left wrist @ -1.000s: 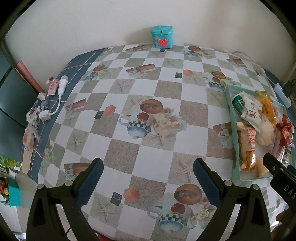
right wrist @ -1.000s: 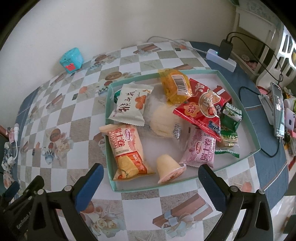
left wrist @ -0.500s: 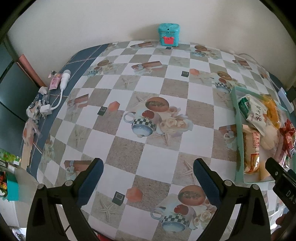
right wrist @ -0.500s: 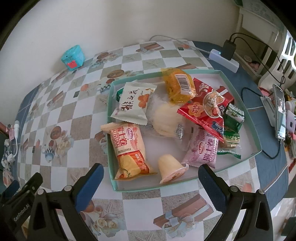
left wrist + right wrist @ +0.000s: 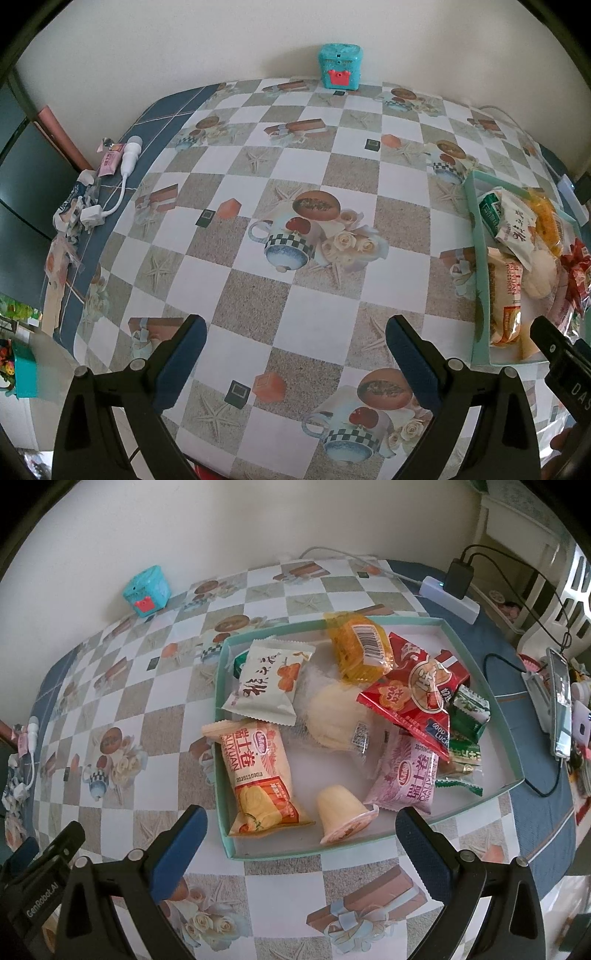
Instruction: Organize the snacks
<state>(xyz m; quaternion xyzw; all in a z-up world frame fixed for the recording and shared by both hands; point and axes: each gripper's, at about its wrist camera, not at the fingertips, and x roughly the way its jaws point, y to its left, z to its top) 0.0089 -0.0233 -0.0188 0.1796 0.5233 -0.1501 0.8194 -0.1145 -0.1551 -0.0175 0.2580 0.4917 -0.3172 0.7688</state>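
A shallow teal tray point(image 5: 480, 653) holds several snacks: an orange egg-roll pack point(image 5: 258, 775), a white pack point(image 5: 267, 681), a clear-wrapped pale cake point(image 5: 334, 716), an orange-yellow pack point(image 5: 360, 646), red packs point(image 5: 417, 690), a pink pack point(image 5: 410, 775) and an overturned jelly cup point(image 5: 341, 818). My right gripper point(image 5: 301, 849) is open and empty, hovering at the tray's near edge. My left gripper point(image 5: 295, 352) is open and empty over the bare tablecloth, with the tray point(image 5: 476, 229) at its right.
A teal toy box point(image 5: 340, 66) stands at the wall; it also shows in the right wrist view point(image 5: 146, 590). A white cable and wrappers point(image 5: 110, 184) lie at the table's left edge. A power strip with charger point(image 5: 452, 590) and a phone point(image 5: 559, 709) sit right of the tray.
Both grippers have drifted slightly toward the table's far side, with the views shifting a little. Both stay open and empty; the snacks have not moved.
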